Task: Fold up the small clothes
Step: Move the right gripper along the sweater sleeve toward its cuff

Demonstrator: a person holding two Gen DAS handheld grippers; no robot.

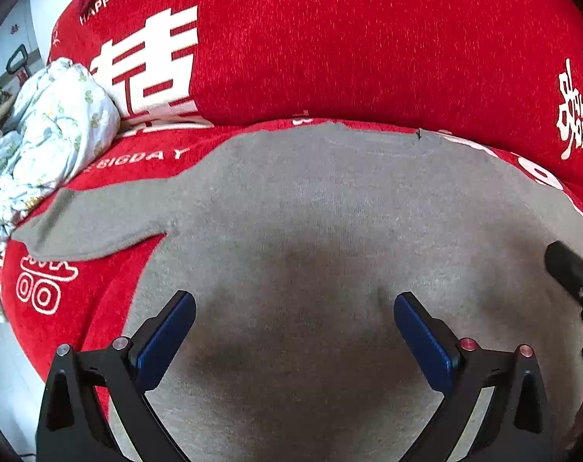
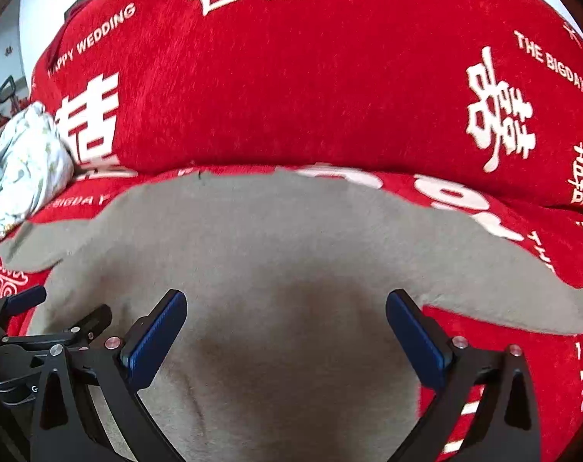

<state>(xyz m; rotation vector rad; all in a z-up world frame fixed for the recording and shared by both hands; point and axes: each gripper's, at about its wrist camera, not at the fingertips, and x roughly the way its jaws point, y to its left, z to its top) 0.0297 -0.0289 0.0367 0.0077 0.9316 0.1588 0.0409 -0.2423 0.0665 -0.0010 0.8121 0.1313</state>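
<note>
A small grey knit top (image 1: 310,208) lies spread flat on a red sofa seat, one sleeve (image 1: 91,223) stretched out to the left. It also shows in the right wrist view (image 2: 276,246), with its other sleeve (image 2: 522,300) out to the right. My left gripper (image 1: 294,331) is open just above the garment's left half, holding nothing. My right gripper (image 2: 286,327) is open above the garment's right half, holding nothing. The left gripper shows at the lower left of the right wrist view (image 2: 25,331).
The red sofa cover (image 1: 368,46) with white lettering rises as a backrest behind the garment. A crumpled white floral cloth (image 1: 49,134) is piled at the seat's left end. The seat's front edge drops off at lower left (image 1: 18,377).
</note>
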